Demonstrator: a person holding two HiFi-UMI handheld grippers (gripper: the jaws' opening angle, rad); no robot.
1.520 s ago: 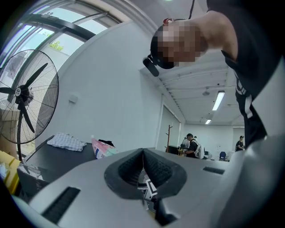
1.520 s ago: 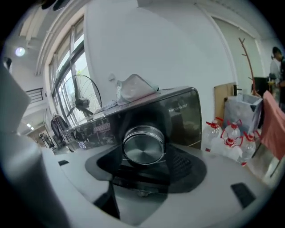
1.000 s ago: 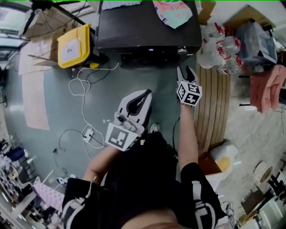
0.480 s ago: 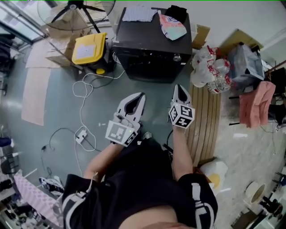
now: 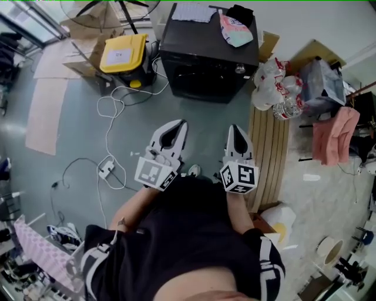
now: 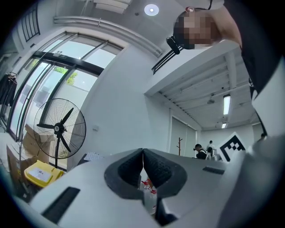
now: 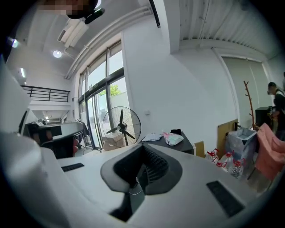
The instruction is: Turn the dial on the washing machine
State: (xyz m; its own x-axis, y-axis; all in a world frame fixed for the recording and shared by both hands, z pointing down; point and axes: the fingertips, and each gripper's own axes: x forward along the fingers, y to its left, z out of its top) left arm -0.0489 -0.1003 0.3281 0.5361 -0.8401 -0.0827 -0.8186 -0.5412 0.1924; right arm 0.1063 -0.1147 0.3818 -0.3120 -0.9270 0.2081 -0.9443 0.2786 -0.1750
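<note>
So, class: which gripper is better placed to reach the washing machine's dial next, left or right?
Right, probably: the right gripper points almost straight at the dial; the left gripper sits farther aside.

Head view steeply down, gripper views forward (upward-tilted), sharing washing machine [image 5: 200,36]

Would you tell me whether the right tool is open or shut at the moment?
Shut: in the right gripper view the right tool has its jaws meeting at the tips, with nothing held between them.

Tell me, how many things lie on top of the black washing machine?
3: a white sheet toward the left, a black bundle toward the right, and a colourful pouch beside that bundle. Smaller ones may be hidden.
</note>
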